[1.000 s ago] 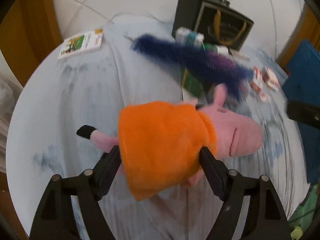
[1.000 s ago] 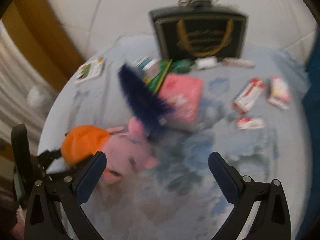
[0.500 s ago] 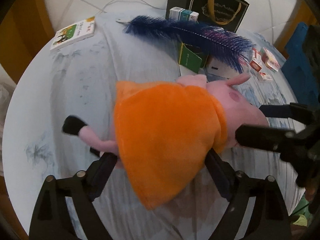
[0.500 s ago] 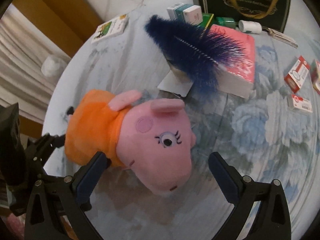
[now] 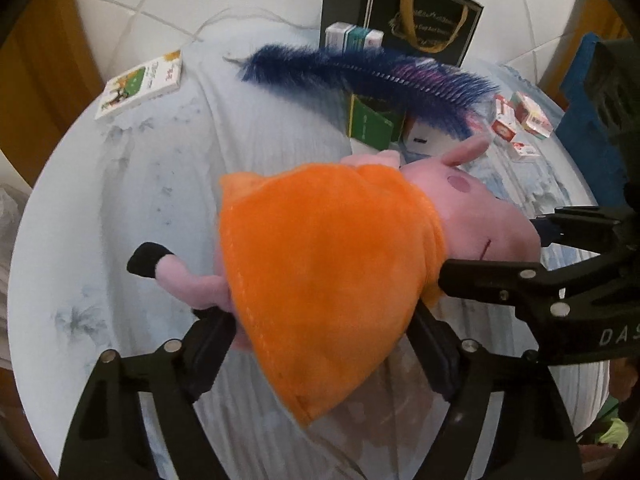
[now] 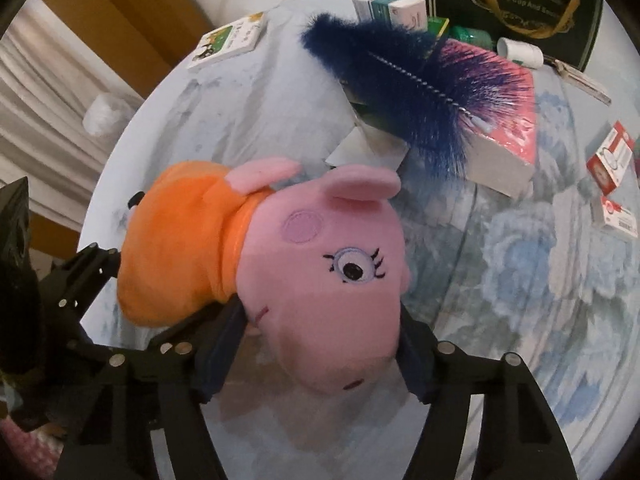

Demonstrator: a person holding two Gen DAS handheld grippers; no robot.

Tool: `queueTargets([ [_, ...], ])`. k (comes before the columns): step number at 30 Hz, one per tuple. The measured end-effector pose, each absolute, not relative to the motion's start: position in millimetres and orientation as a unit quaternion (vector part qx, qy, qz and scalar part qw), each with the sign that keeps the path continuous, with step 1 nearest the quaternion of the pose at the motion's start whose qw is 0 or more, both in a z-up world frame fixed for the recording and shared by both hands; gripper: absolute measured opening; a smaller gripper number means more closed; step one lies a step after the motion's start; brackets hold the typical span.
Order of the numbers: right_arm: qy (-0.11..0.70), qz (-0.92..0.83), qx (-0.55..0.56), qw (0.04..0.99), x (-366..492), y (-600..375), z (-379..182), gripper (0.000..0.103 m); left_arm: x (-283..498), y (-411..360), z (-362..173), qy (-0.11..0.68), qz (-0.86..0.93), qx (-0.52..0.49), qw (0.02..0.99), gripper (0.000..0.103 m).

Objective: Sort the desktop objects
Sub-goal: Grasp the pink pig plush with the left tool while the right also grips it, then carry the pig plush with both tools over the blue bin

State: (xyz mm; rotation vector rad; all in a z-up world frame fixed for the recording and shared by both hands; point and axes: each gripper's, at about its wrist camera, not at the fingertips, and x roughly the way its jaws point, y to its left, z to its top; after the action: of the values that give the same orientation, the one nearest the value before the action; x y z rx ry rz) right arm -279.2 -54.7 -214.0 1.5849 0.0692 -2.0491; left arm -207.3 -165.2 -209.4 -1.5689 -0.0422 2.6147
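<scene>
A plush pig (image 5: pixel 328 264) in an orange dress lies on its side over the round table's pale blue cloth (image 5: pixel 120 200). My left gripper (image 5: pixel 324 344) has its jaws closing, and both pads press on the orange dress. In the right wrist view the pig's pink head (image 6: pixel 320 280) sits between the pads of my right gripper (image 6: pixel 320 344). Its jaws are closing too and they squeeze the head from both sides. The pig's black-tipped leg (image 5: pixel 152 260) sticks out to the left.
A long dark blue brush (image 5: pixel 368 76) lies across a pink book (image 6: pixel 500 92) and a green box (image 5: pixel 368 128). Behind stand a black gift bag (image 5: pixel 400 20) and small medicine boxes (image 5: pixel 352 36). A thin booklet (image 5: pixel 140 84) lies far left, red-white boxes (image 6: pixel 612 156) far right.
My right gripper came down over the pig's head and its wide-open jaws narrowed onto it. The left gripper stayed on the orange dress. The pig rolled slightly.
</scene>
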Motion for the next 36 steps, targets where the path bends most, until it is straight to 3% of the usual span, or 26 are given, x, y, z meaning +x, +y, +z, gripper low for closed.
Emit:
queueTargets([
  [19, -0.003, -0.855, 0.452, 0.253, -191, 13, -74, 0.067, -132, -101, -71, 0.040, 0.927, -0.361, 0.093, 0.082],
  [36, -0.030, -0.935, 0.331, 0.121, -109, 197, 50, 0.067, -99, 91, 45, 0.094, 0.944, -0.219, 0.228, 0.082],
])
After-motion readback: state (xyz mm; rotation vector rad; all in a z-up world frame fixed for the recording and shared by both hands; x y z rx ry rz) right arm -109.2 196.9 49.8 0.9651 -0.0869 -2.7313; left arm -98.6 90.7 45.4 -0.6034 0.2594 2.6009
